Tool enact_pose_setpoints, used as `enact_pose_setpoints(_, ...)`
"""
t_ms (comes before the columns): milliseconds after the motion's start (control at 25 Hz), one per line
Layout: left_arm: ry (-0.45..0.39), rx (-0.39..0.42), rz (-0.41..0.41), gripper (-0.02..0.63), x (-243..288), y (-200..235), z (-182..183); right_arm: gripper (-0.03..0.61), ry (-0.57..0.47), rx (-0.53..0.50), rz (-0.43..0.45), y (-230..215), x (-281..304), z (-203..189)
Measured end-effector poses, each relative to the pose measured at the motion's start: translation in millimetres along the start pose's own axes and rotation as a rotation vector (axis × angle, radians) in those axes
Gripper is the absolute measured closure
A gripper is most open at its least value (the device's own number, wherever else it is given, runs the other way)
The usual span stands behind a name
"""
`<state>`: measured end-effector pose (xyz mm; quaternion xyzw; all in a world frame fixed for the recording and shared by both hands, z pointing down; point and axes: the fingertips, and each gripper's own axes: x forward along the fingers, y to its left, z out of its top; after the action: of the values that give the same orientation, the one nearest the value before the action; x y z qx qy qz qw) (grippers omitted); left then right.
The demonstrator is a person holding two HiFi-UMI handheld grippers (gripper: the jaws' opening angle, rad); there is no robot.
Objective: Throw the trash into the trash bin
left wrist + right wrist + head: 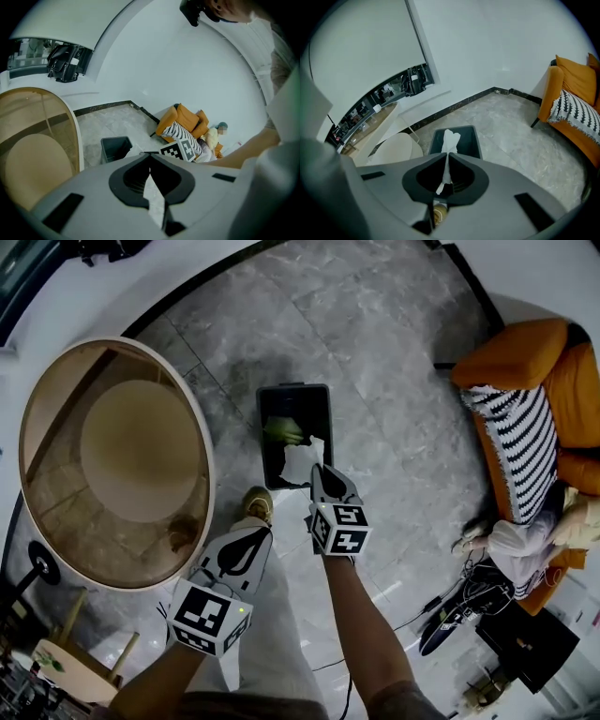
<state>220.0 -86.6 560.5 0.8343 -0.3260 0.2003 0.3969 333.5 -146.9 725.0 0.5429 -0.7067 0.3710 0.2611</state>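
Head view: right gripper point(322, 472) pinches the tissue point(302, 463), bin point(293, 388) just under it toward 12 o'clock; left gripper point(261, 538), clamped empty, sits at 7.

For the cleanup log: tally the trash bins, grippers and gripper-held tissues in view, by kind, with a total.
trash bin: 1
grippers: 2 (left gripper, right gripper)
tissue, clamped in the right gripper above the bin: 1
Total: 4
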Motion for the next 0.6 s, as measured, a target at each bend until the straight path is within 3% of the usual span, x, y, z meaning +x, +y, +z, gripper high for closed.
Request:
enact_pose_setpoints(480,0.005,-0.044,0.016,0.595,6.6,5.9,0.8,0.554,0.038,-0.026,0.02,0.3,17.1,-7.4)
enact_pose_setpoints(520,0.005,-0.046,0.013,0.595,6.1,5.7,1.4,0.531,0.039,-0.026,0.02,1.5,17.4,-7.4)
enact_pose_setpoints(600,0.007,-0.051,0.01,0.595,5.9,7.0,2.0,0.426,0.042,-0.026,0.019,3.0,18.5,-7.2)
